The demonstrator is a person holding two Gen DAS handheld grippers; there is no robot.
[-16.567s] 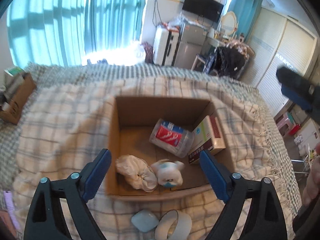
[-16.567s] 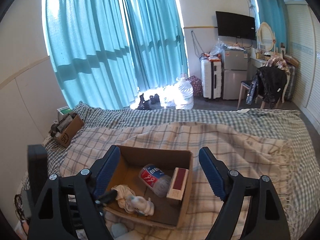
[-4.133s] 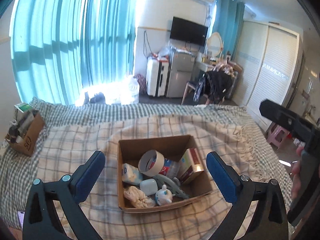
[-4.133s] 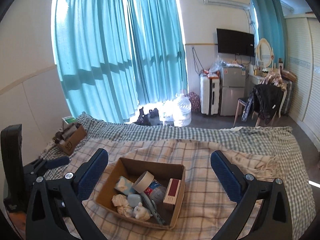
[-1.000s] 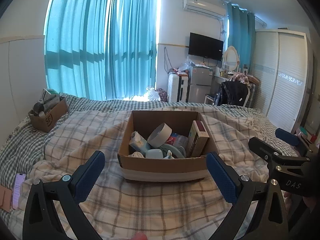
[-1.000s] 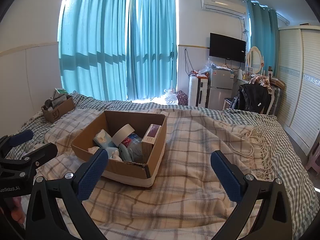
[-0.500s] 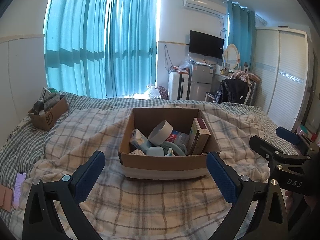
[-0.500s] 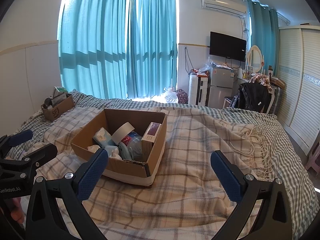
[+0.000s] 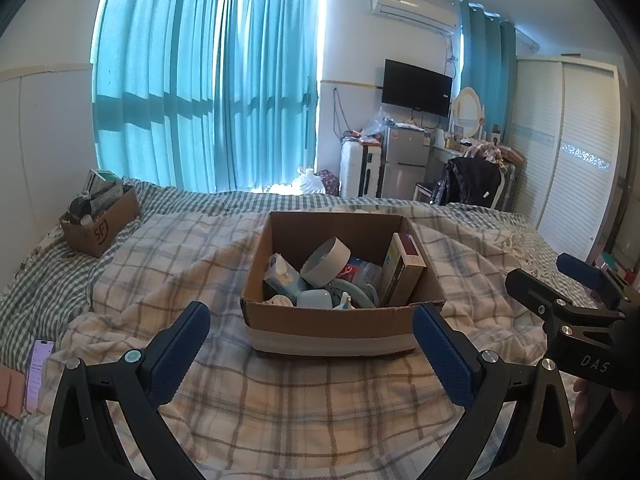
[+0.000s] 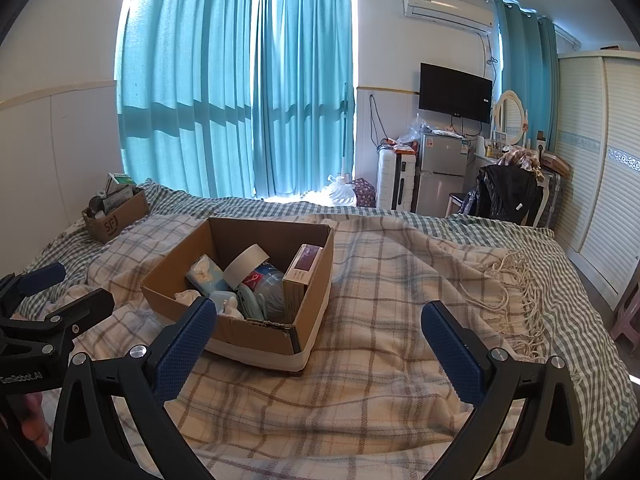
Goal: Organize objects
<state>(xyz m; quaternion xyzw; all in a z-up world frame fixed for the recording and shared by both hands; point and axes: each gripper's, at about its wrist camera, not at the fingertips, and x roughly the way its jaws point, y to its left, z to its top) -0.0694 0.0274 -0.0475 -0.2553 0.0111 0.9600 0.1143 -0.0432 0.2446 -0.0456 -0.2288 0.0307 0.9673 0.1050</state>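
Bed blanket (image 9: 320, 408) now lies bare in front of the cardboard box (image 9: 332, 324), which holds the tape roll (image 9: 325, 261), tissue pack (image 9: 282, 276) and carton (image 9: 402, 270), while left tongs (image 9: 312, 354) and right tongs (image 10: 320, 346) have pulled back, both wide open and empty, so packing looks finished.

The box (image 9: 332, 322) is matt brown corrugated cardboard, its front rim torn rough, with a smooth white band around the base. It sits on a soft woven cloth blanket (image 9: 280, 396) in a plaid weave, fringed with twisted yarn (image 10: 516, 276) at one edge. Inside, the tape roll (image 9: 325, 262) looks like smooth matt paper (its core too), and the carton (image 9: 402, 270) is printed card with a slight sheen. Each hand-held gripper, left (image 9: 310, 354) and right (image 10: 318, 346), has matt black plastic arms, shiny metal screws and blue finger pads (image 9: 180, 354) with a fine rough texture.
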